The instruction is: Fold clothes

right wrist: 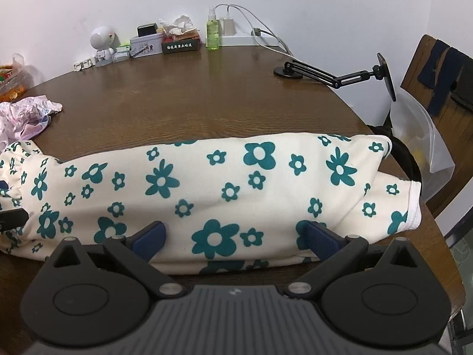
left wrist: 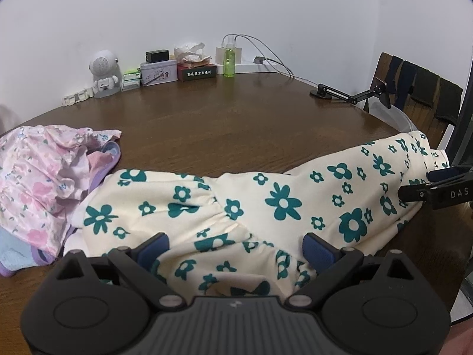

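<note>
A cream garment with teal flowers lies folded into a long band across the near part of the brown round table. My left gripper is open over the gathered end, with cloth lying between its wide blue fingers. My right gripper is open too, astride the near edge of the same garment toward the hem end. The right gripper's black tip shows at the right edge of the left wrist view. The left gripper's tip shows at the left edge of the right wrist view.
A heap of pink floral clothes sits on the table's left side. Along the back wall stand a white robot speaker, a tin, a tissue box, a green spray bottle and a power strip. A black phone-holder arm and a wooden chair are at the right.
</note>
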Demonstrator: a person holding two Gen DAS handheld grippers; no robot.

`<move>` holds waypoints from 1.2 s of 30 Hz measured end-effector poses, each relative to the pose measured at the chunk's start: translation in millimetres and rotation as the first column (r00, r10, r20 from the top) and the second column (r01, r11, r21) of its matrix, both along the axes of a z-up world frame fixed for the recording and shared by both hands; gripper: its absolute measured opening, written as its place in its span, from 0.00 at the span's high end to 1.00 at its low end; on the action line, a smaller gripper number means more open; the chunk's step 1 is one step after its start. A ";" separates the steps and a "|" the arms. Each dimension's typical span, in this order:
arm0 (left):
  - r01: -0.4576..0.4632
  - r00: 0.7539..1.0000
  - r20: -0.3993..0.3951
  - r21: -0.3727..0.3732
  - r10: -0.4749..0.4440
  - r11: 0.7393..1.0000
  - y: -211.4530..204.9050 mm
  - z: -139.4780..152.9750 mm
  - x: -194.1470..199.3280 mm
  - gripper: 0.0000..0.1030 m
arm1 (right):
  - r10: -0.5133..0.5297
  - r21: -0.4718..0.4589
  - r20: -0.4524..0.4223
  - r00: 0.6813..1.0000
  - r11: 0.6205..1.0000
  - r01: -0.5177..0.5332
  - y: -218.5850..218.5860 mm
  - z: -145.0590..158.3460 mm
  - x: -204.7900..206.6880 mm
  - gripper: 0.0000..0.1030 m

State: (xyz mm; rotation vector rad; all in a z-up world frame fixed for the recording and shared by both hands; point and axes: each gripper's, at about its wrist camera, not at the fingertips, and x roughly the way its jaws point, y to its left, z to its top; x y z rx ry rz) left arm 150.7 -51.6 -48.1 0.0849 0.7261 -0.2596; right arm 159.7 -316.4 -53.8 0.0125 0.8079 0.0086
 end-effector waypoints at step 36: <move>0.015 1.000 0.022 0.021 -0.015 1.000 -1.3 -5.1 -3.3 0.05 | 0.013 -0.025 0.008 1.000 1.000 -0.013 -0.1 -2.7 -1.1 0.01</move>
